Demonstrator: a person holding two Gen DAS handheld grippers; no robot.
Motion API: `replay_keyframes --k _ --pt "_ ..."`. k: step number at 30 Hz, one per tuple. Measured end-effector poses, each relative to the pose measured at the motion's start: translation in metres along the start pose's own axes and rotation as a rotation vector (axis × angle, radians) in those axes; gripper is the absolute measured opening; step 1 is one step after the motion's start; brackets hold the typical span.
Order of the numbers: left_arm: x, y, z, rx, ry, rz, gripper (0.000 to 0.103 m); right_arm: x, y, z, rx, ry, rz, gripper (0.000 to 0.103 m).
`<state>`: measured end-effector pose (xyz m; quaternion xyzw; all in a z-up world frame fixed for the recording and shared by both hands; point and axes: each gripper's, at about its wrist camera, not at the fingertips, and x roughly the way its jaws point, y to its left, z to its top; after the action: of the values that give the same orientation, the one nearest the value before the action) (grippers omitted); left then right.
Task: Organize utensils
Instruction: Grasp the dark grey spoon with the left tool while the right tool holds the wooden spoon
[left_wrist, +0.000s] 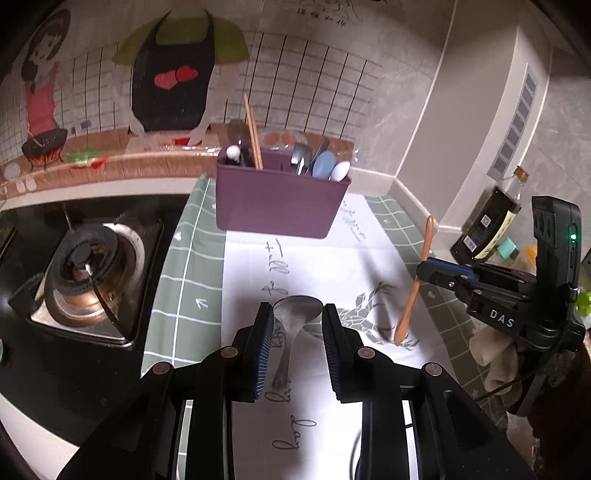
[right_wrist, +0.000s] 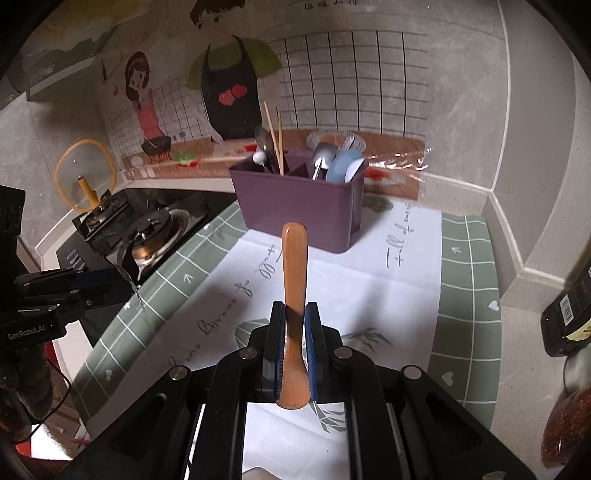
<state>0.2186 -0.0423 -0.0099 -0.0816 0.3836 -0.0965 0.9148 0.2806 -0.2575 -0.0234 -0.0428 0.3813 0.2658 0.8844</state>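
Observation:
A purple utensil caddy (left_wrist: 280, 205) (right_wrist: 301, 210) stands at the back of the mat and holds chopsticks (left_wrist: 254, 136), metal spoons and blue and white spoons (left_wrist: 325, 164). A metal spoon (left_wrist: 291, 325) lies on the white mat. My left gripper (left_wrist: 297, 314) is open, with one finger on each side of the spoon's bowl. My right gripper (right_wrist: 294, 314) is shut on an orange wooden utensil (right_wrist: 294, 295) and holds it above the mat, tilted; it also shows in the left wrist view (left_wrist: 415, 284).
A gas stove burner (left_wrist: 92, 273) sits to the left of the green checked mat (left_wrist: 184, 266). A dark sauce bottle (left_wrist: 487, 218) stands by the right wall. A glass pot lid (right_wrist: 85, 173) leans behind the stove. A jar of red spice (right_wrist: 569, 424) stands at the right.

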Motion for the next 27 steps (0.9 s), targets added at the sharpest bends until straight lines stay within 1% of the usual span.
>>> replay_keyframes --k 1,5,7,10,12,16,17,18,19,20,21,25,27 --pt "-0.001 0.0 0.001 0.0 -0.003 0.001 0.003 -0.001 0.0 0.001 0.003 -0.002 0.0 0.01" --pt "-0.003 0.0 0.007 0.001 -0.012 0.008 0.003 -0.001 0.002 0.005 0.001 -0.01 -0.01 0.01" --pt "0.0 0.002 0.008 -0.003 -0.004 0.009 0.003 0.0 0.003 0.006 -0.006 -0.009 -0.019 0.01" --pt "0.014 0.009 0.006 -0.025 0.045 0.019 0.003 0.003 0.001 0.004 -0.007 0.001 -0.026 0.01" --pt "0.029 0.013 0.002 -0.039 0.082 0.017 0.005 0.004 -0.003 0.002 -0.001 0.007 -0.036 0.01" --pt "0.067 0.013 -0.006 -0.031 0.175 -0.032 0.006 0.006 -0.021 -0.004 0.041 0.02 -0.065 0.01" --pt "0.077 0.009 -0.007 -0.016 0.198 -0.045 0.009 0.006 -0.029 -0.006 0.061 0.026 -0.077 0.01" --pt "0.087 0.004 -0.009 0.007 0.22 -0.06 0.017 0.005 -0.035 -0.008 0.077 0.028 -0.085 0.01" --pt "0.096 -0.002 -0.009 0.034 0.24 -0.075 0.022 0.005 -0.042 -0.011 0.096 0.031 -0.093 0.01" --pt "0.105 -0.009 -0.01 0.068 0.257 -0.092 0.033 0.004 -0.05 -0.014 0.116 0.035 -0.103 0.01" --pt "0.116 -0.017 -0.01 0.11 0.272 -0.107 0.039 0.003 -0.057 -0.017 0.132 0.035 -0.114 0.01" --pt "0.148 -0.049 -0.003 0.274 0.308 -0.095 0.041 -0.004 -0.08 -0.026 0.198 0.025 -0.136 0.01" --pt "0.161 -0.058 0.003 0.313 0.33 -0.088 0.041 -0.007 -0.086 -0.028 0.21 0.021 -0.154 0.01"
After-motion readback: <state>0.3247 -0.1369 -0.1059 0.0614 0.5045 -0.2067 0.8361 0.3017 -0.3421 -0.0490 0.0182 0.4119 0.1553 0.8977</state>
